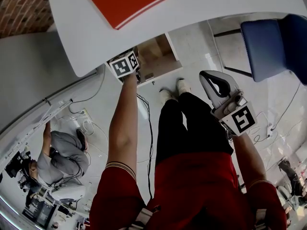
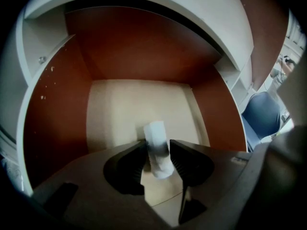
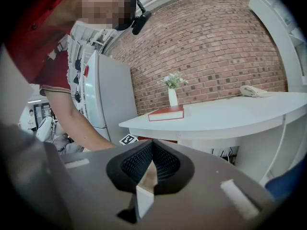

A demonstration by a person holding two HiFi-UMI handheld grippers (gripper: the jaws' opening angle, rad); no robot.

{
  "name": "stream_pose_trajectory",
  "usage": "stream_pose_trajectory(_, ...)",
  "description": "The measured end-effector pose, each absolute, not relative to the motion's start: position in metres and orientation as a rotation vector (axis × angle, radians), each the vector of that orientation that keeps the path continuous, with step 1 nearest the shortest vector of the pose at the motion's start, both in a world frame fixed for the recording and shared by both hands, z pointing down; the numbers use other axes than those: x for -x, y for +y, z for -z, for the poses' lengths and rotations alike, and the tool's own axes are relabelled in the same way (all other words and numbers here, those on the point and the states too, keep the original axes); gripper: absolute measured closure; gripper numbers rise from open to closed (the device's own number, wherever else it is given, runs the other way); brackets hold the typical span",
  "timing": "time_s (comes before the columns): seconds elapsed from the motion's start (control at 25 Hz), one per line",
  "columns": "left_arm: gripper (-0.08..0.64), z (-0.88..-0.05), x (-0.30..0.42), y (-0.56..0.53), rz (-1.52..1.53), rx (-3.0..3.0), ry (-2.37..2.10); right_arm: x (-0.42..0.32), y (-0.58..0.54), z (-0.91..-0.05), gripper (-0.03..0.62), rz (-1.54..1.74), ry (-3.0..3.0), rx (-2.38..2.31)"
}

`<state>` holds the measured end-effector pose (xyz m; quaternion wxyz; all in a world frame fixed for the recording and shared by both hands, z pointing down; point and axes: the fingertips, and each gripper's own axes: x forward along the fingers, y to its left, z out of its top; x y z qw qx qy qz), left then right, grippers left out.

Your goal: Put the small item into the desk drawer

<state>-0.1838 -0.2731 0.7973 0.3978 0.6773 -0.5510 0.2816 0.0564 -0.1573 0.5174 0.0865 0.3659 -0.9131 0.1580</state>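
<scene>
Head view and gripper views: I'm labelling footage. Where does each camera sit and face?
Head view: on the person's head, facing steeply down at white desk, open drawer, floor; shows forearms, legs, left gripper, right gripper.
Left gripper view: on the left gripper, facing down into the drawer; jaws flank a small white item.
Right gripper view: on the right gripper, facing across at desk, red book, brick wall; shows closed jaws, the person's left arm.
Shared: head and right gripper views both show desk and book.

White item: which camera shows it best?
Left gripper view: the white item stands between the left claw's jaws over the drawer floor. Head view shows only the claw's cube and drawer; right gripper view shows none of it.
</scene>
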Motion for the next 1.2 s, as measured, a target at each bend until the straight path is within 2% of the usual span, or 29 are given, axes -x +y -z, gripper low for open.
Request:
stream_pose_trajectory(0.24,0.359,-0.784,0.181,-0.272,-0.693,-1.744,-1.406,-0.052,-0.161,-0.513,0.581,-0.475,-2.732,-1.099)
stream_pose_trajectory(0.64,0.358,-0.707,0.161,-0.251,-0.591,-1.932,-1.394,-0.034,-0.161,-0.497,0.581,-0.467,-2.786,-1.062)
stream_pose_trajectory(0.8,0.380,-0.653,0.143,-0.230,-0.542,-2.081,-1.374,-0.024,-0.164,-0.477,0.581,-0.433,-2.833,-1.062)
stream_pose_trajectory(1.2,0.499,-0.487,0.115,-0.168,-0.291,-2.361,-1.397,-0.010,-0.147,-0.424,0.581,-0.389,-2.856,-1.058)
